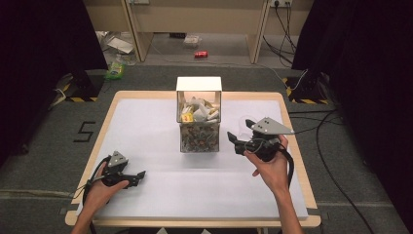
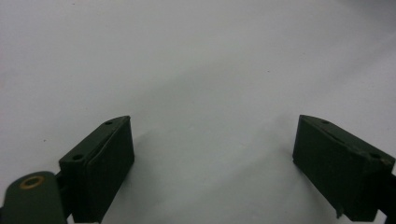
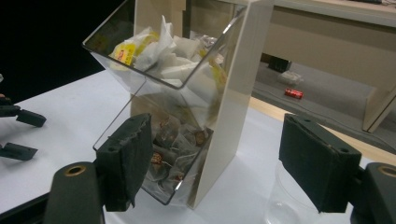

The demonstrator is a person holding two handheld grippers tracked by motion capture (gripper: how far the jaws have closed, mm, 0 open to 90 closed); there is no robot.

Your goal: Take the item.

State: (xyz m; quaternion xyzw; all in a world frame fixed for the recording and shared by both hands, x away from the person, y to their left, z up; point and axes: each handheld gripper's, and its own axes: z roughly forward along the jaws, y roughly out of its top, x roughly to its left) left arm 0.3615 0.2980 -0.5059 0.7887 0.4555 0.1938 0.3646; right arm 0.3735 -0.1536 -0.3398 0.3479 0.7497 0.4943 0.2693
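A clear dispenser box (image 1: 198,122) with white side walls stands at the middle back of the white-covered table (image 1: 146,117). Its open top tray holds white and yellow sachets (image 3: 159,51), and more sachets (image 3: 173,144) fill the lower bin. My right gripper (image 1: 241,132) hovers just right of the box, open, its jaws wide apart and pointing at the box (image 3: 233,93) with nothing between them. My left gripper (image 1: 138,178) rests at the front left of the table, open and empty, over bare white surface (image 2: 212,121).
A clear round plastic container (image 3: 285,205) sits on the table beside the box, below my right jaw. On the floor beyond the table lie a red can (image 1: 200,54) and some litter (image 1: 116,68). Cables run along the floor at right (image 1: 326,146).
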